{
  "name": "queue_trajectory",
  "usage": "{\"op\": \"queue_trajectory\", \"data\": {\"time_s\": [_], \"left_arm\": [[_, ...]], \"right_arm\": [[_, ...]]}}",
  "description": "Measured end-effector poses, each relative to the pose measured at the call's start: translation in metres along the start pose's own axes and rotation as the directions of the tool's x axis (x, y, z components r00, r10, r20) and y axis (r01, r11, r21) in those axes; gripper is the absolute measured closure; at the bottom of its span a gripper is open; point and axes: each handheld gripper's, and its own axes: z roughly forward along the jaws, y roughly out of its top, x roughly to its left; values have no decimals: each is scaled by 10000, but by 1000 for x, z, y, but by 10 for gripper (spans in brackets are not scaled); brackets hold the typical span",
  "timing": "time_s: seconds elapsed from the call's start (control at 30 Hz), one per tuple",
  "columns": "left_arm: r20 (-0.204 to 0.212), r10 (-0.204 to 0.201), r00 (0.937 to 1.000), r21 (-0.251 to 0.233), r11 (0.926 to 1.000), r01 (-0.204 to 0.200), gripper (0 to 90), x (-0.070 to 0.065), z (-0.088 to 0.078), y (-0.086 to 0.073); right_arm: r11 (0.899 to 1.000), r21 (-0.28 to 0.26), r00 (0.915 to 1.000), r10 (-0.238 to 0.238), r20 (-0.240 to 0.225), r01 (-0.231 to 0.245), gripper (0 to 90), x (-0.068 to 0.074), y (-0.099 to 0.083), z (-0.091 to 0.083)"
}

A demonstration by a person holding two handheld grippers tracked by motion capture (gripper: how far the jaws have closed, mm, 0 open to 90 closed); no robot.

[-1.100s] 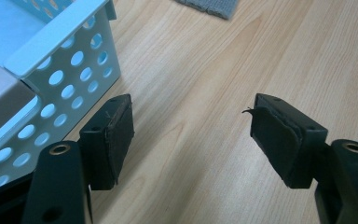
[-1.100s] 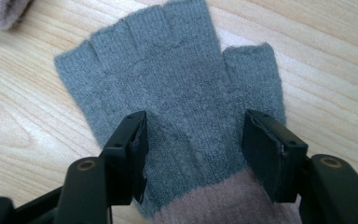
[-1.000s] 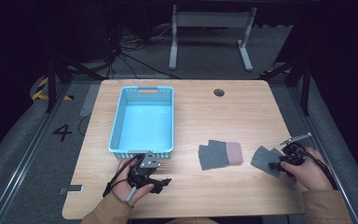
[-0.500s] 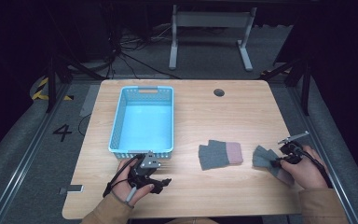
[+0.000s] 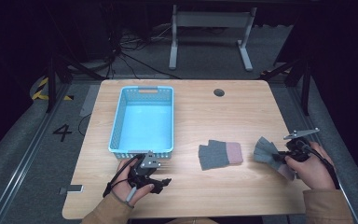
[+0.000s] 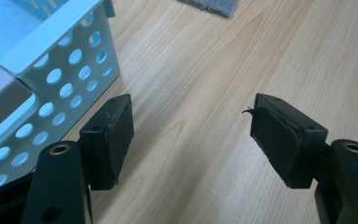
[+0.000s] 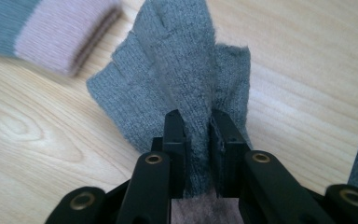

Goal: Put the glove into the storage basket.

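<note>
The gloves are showing grey knit with pink cuffs, the perforated basket light blue, the bench pale woodgrain.

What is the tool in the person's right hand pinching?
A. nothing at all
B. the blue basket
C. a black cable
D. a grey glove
D: in the right gripper view the right tool has its two black jaws closed on a fold of the grey glove, while the blue basket sits far over on the table's other side.
</note>
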Motion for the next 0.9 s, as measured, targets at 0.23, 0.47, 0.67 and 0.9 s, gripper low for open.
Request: {"op": "queue_trajectory", "data": {"time_s": [0.23, 0.47, 0.67, 0.9], "left_arm": [[-15, -35, 10000, 0, 10000, 35, 310, 0, 0, -1], [-35, -22, 10000, -5, 10000, 22, 310, 0, -1, -1], [-81, -44, 10000, -15, 10000, 43, 310, 0, -1, -1], [-94, -15, 10000, 23, 10000, 15, 309, 0, -1, -1]], "right_arm": [[9980, -536, 9994, -340, -21, 339, 785, 8, 7, -14], [9949, -830, 9983, -581, -64, 574, 784, 14, 11, -23], [9922, -996, 9970, -761, -111, 747, 783, 17, 14, -27], [9854, -1304, 9921, -1167, -455, 1099, 781, 25, 23, -32]]}}
